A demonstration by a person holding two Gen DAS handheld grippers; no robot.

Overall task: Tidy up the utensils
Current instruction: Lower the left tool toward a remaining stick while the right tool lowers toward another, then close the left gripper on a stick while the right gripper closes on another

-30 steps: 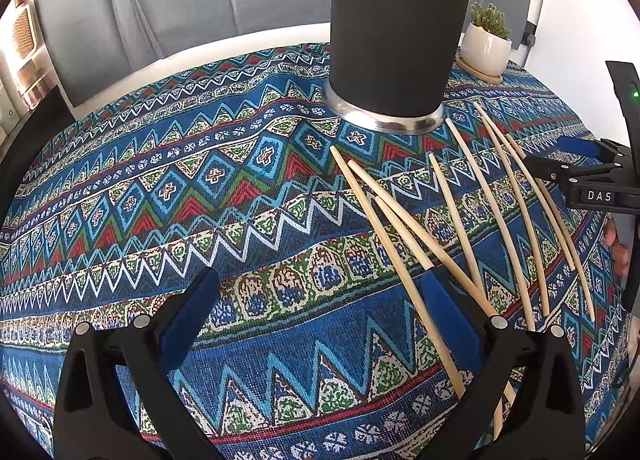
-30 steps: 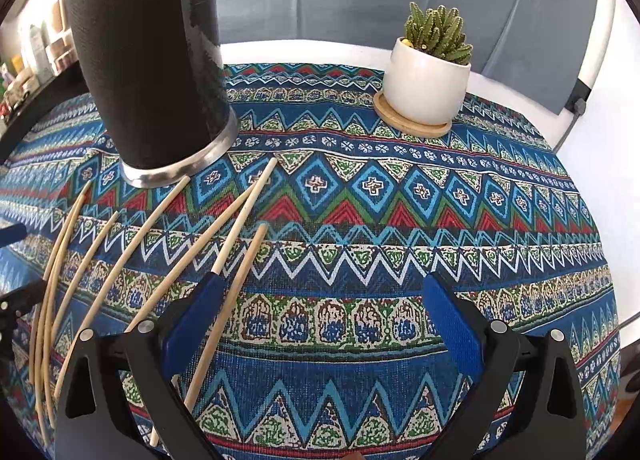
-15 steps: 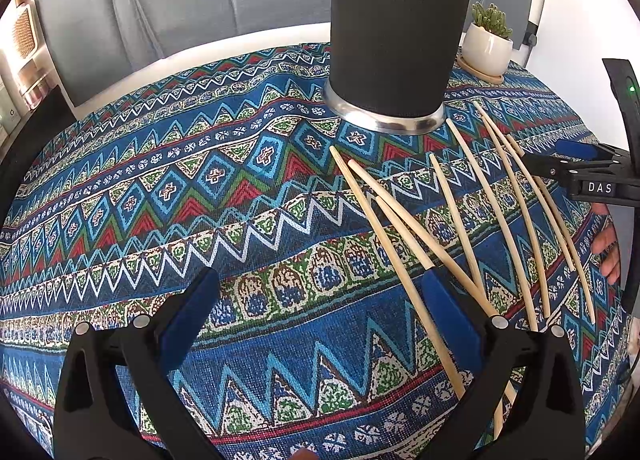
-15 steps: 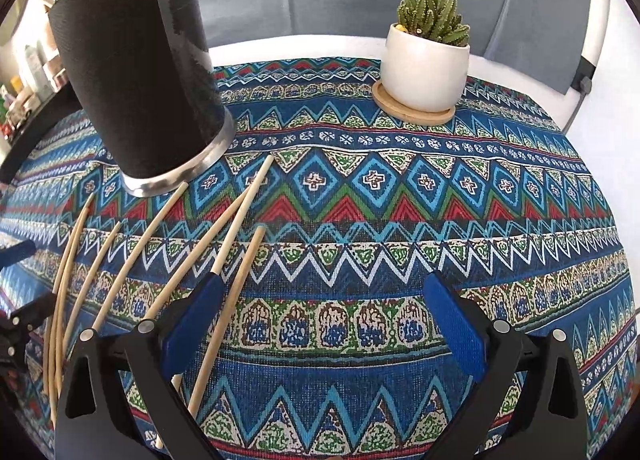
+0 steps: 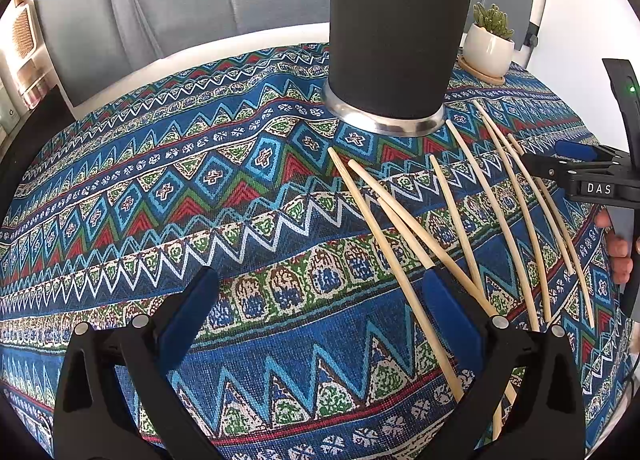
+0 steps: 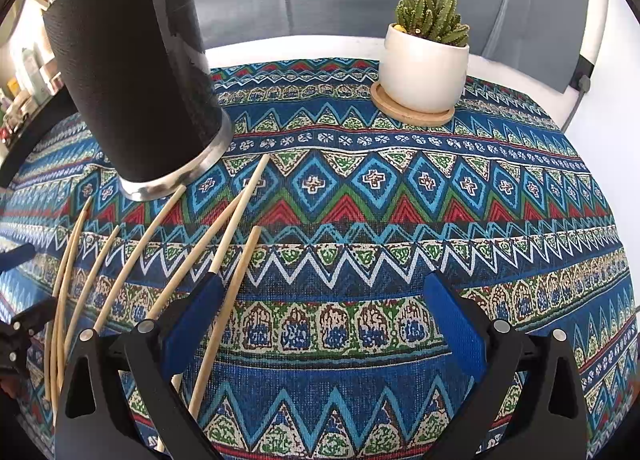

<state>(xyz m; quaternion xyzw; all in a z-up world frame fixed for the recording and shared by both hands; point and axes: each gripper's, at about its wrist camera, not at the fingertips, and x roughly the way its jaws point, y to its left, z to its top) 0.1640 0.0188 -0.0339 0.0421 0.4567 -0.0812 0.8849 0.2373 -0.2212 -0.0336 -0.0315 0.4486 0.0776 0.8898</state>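
A tall black holder [image 5: 398, 28] with a shiny metal bottom stands on the far part of the surface, on a bright patterned cloth [image 5: 168, 196]. Many thin wooden chopsticks [image 5: 404, 220] lie spread out flat on the cloth, just near the holder, fanning from its base toward the near edge. The left gripper [image 5: 320, 300] hangs low over the cloth with its jaws wide open and nothing between them; a few chopsticks run under its right blue pad. The right gripper [image 6: 324, 300] also has its jaws wide open and empty, with two chopsticks beside its left blue pad. A small cactus in a white pot [image 6: 426, 68] sits on a wooden coaster at the far right
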